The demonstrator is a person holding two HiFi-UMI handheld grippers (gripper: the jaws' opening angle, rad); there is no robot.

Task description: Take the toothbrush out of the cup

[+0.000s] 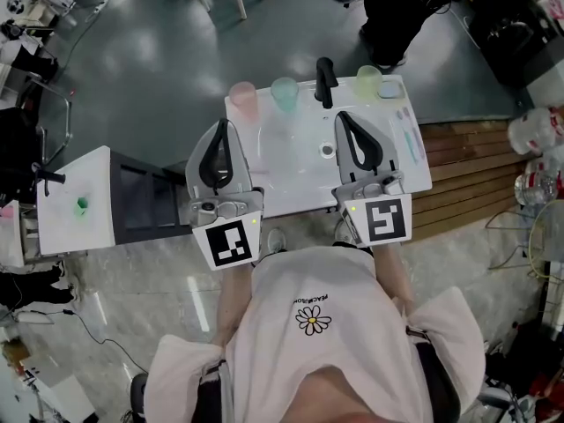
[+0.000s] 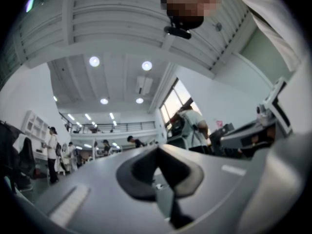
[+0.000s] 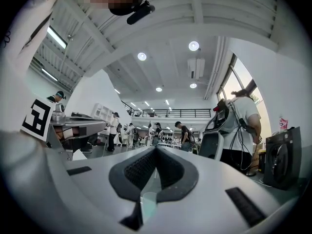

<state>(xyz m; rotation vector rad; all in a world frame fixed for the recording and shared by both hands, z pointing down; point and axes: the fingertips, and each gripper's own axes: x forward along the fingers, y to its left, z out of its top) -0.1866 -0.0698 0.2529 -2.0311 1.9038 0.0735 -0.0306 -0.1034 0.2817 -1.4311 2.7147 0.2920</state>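
The right gripper (image 3: 156, 150) is holding its jaws pressed together, empty, facing people (image 3: 183, 134) who are standing far off.

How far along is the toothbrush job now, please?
Done, it seems: a toothbrush lies on the counter, and none sticks out of the cups. In hand: nothing; the left gripper and right gripper are shut and empty. Left: apparently nothing.

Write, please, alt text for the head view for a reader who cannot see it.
From above, a person holds the left gripper and right gripper, both shut and empty, over a white sink. At its far edge stand a pink cup, a green cup, a black faucet and a yellowish cup; a toothbrush apparently lies at right.
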